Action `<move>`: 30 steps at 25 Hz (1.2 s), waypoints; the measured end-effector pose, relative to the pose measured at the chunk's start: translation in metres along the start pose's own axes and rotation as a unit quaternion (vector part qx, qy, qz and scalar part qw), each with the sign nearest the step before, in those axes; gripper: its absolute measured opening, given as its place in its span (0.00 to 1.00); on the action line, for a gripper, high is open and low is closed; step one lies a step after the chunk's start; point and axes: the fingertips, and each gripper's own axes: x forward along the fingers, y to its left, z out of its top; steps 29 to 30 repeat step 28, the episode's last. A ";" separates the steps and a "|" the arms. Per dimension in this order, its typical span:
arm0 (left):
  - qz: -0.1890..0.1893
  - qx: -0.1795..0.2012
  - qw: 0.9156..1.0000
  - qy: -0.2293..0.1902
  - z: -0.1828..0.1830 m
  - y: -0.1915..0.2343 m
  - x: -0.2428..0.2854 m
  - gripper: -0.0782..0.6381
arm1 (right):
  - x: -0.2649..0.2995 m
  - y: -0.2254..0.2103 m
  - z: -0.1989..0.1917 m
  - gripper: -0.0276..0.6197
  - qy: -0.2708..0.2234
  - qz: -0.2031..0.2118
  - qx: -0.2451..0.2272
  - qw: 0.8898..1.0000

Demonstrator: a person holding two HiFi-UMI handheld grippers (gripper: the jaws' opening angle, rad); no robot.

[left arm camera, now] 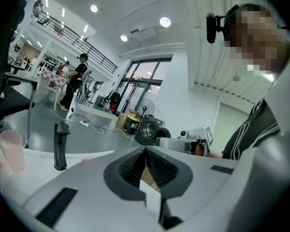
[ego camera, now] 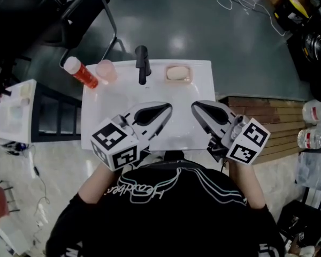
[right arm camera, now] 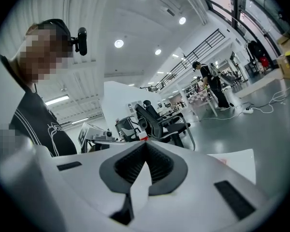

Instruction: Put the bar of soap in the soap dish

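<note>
A pale bar of soap (ego camera: 176,72) lies in a pinkish soap dish (ego camera: 180,82) on the back rim of the white sink (ego camera: 203,90), right of the black faucet (ego camera: 143,63). My left gripper (ego camera: 169,106) and right gripper (ego camera: 193,106) hover over the basin near the front, tips pointing toward each other, well short of the dish. In the left gripper view the jaws (left arm camera: 145,150) are shut with nothing between them. The right gripper (right arm camera: 146,143) is shut and empty too.
A pink cup (ego camera: 106,70) and a red bottle (ego camera: 81,73) with a white cap stand at the sink's back left. The faucet (left arm camera: 61,146) and cup (left arm camera: 12,151) also show in the left gripper view. A black rack (ego camera: 53,114) stands left, wooden boards (ego camera: 267,116) right.
</note>
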 end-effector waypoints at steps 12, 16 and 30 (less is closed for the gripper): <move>0.001 -0.024 1.000 -0.014 -0.003 -0.008 -0.018 0.14 | 0.003 0.019 -0.013 0.08 -0.001 0.001 0.014 1.000; 0.004 -0.018 1.000 -0.009 -0.007 -0.010 -0.019 0.14 | 0.002 0.022 -0.015 0.08 0.000 0.001 0.014 1.000; 0.032 0.012 0.999 0.021 -0.022 -0.010 -0.014 0.14 | -0.003 0.022 -0.025 0.08 0.011 -0.004 0.020 1.000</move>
